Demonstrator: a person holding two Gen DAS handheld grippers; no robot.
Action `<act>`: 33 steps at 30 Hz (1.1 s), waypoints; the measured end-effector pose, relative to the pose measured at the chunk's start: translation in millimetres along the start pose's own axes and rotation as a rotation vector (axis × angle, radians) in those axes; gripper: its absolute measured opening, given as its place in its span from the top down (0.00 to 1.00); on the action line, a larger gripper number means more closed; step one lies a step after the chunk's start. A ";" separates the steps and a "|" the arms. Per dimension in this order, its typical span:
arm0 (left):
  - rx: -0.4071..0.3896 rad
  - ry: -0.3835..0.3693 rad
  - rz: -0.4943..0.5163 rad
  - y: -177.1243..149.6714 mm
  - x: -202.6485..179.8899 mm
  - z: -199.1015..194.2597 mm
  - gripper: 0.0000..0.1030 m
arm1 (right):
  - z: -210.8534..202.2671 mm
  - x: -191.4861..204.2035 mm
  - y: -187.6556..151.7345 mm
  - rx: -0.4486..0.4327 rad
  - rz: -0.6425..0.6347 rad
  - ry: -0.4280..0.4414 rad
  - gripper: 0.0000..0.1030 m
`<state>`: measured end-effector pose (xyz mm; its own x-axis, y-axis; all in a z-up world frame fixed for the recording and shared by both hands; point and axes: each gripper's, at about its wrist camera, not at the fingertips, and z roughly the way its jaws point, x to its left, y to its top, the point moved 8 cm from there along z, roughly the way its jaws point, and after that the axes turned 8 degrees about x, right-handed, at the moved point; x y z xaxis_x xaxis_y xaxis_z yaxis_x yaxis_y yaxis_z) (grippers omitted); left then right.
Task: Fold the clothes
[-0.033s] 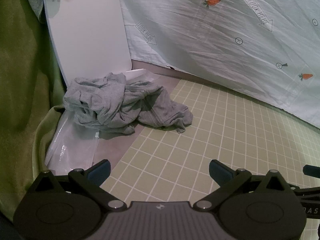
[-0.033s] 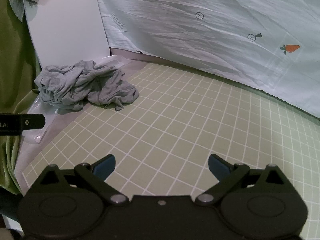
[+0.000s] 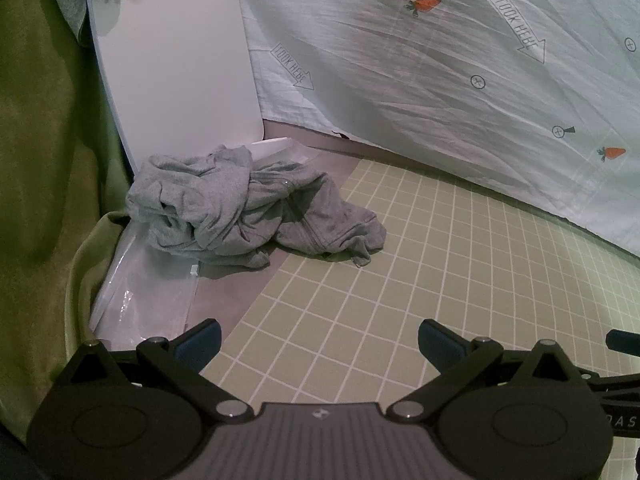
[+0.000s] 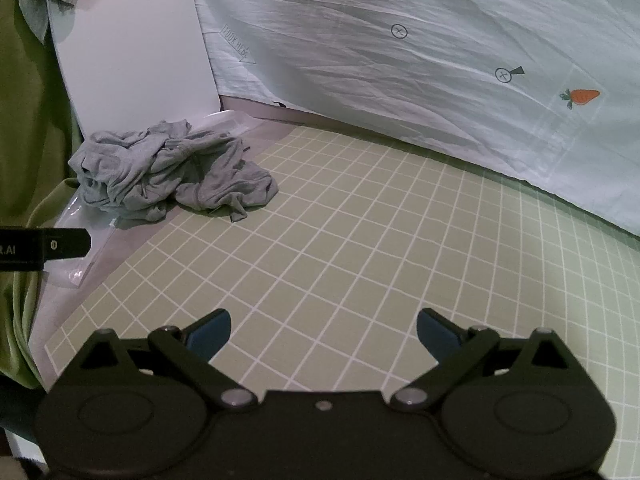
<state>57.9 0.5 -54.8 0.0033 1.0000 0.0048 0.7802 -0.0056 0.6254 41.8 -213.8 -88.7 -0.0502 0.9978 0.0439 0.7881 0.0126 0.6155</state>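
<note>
Left tongs (image 3: 319, 338) and right tongs (image 4: 323, 330) hover spread and empty above the gridded mat (image 4: 360, 240), ready to reach the crumpled grey garment (image 3: 240, 204) heaped at its far-left corner

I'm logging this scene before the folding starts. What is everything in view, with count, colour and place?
crumpled garment: one, grey, in a heap at the far left edge of the mat, partly off it
grid mat: one, pale green with white lines, covering the work surface
plastic bag: one, clear, under and in front of the garment
white board: one, leaning upright behind the garment
printed sheet: one, pale blue with carrots and arrows, along the back
green cloth: one, on the left
left gripper: one, black, open, empty
right gripper: one, black, open, empty
</note>
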 end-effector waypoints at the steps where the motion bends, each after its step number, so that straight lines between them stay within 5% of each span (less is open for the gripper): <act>1: 0.000 0.001 0.000 -0.2 0.3 -0.1 0.00 | 0.1 -0.6 -0.4 0.001 0.000 -0.001 0.02; 33: 0.012 -0.003 0.000 -3.9 2.0 2.4 0.00 | 1.4 0.3 -0.2 0.009 0.007 0.002 0.02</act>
<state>56.3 2.5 -59.1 0.0047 1.0000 0.0024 0.7877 -0.0052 0.6161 42.5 -213.5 -90.0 -0.0456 0.9977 0.0502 0.7937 0.0057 0.6083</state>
